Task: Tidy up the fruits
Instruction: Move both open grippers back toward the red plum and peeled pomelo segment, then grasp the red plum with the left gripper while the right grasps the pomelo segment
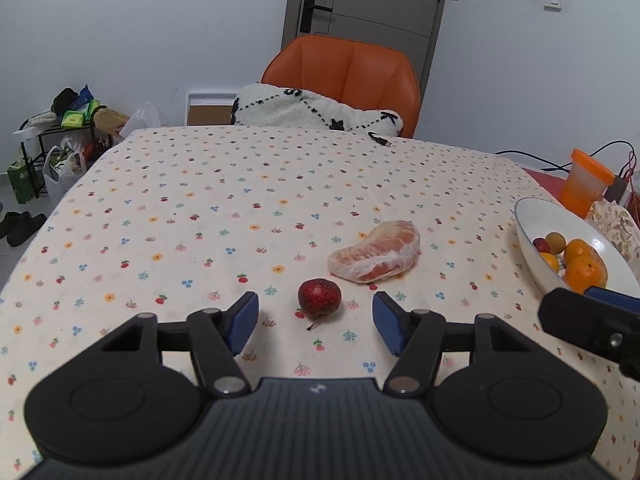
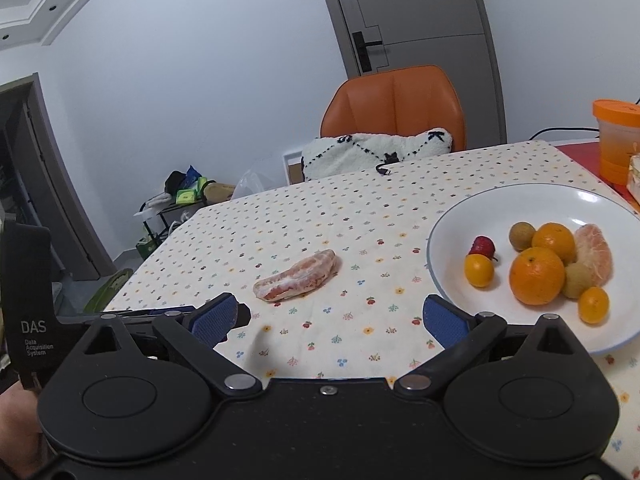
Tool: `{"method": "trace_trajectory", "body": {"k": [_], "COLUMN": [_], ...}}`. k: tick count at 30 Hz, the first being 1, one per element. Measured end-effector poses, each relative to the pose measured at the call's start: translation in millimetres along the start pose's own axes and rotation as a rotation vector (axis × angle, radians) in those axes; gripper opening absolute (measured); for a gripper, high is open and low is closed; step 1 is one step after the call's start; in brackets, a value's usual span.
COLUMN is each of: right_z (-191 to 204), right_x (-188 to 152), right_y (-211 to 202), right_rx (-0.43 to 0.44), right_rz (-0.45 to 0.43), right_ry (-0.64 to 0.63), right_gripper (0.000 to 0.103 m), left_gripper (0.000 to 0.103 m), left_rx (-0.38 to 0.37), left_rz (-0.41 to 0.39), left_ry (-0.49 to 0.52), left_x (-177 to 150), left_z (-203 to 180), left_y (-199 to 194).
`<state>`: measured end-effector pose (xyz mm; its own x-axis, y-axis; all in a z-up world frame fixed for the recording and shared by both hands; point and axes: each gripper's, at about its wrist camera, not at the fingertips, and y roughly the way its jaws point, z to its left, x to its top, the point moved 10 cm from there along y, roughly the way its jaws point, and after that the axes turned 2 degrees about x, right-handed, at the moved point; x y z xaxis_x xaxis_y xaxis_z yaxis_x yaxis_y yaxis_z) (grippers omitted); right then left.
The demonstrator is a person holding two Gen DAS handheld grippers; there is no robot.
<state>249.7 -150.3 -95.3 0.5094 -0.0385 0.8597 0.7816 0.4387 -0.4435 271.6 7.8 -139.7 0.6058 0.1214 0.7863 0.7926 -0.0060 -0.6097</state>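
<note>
A small dark red fruit [image 1: 319, 298] with a stem lies on the flowered tablecloth, just ahead of my open left gripper [image 1: 315, 322] and between its blue pads. Beyond it lies a peeled pomelo segment [image 1: 376, 257], also seen in the right wrist view as the pomelo segment [image 2: 297, 276]. A white plate [image 2: 460, 216] at the right holds oranges [image 2: 537, 275], small yellow citrus, brownish round fruits, a red fruit [image 2: 483, 246] and another pomelo piece [image 2: 596, 254]. My right gripper [image 2: 335, 318] is open and empty, beside the plate's left rim.
An orange chair [image 1: 344, 76] with a white fleece cushion stands at the table's far side. A black cable end [image 1: 379, 139] lies near the far edge. An orange-lidded jar [image 2: 616, 140] stands behind the plate. A cluttered rack [image 1: 60, 136] sits on the floor at left.
</note>
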Motion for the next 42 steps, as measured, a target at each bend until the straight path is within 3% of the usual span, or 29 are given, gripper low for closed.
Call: {"method": "trace_trajectory", "body": {"k": [4,6,12,22,27,32,42], "right_z": [2.4,4.1,13.1,30.9,36.8,40.4,39.3], "right_x": [3.2,5.8,8.6,7.8,6.9,5.4,4.2], "right_y": [8.8,12.9,29.8,63.3,80.7,97.4,122.9], "right_rx": [0.011,0.013,0.029,0.03,0.024,0.011,0.061], "right_rz": [0.005,0.006,0.028,0.076,0.112,0.138,0.196], "right_ry": [-0.008,-0.02,-0.057,-0.162,-0.218,-0.292,-0.324], "right_gripper": [0.096,0.095,0.089,0.088,0.092,0.103,0.103], "left_gripper": [0.039,0.022,0.022,0.022,0.022,0.022,0.022], "left_rx": [-0.013,-0.021,-0.035,-0.005,0.011,0.034,0.069], "left_rz": [0.007,0.009,-0.006,-0.031,-0.042,-0.047,-0.035], "left_ry": [-0.017,-0.036,-0.074,-0.126,-0.143,-0.167,-0.187], "left_x": [-1.5,-0.1,5.3,16.0,19.4,20.7,19.0], "left_z": [0.1,2.9,13.3,41.8,55.1,70.0,84.5], "left_y": [6.1,7.3,2.4,-3.0,-5.0,-4.0,4.7]}}
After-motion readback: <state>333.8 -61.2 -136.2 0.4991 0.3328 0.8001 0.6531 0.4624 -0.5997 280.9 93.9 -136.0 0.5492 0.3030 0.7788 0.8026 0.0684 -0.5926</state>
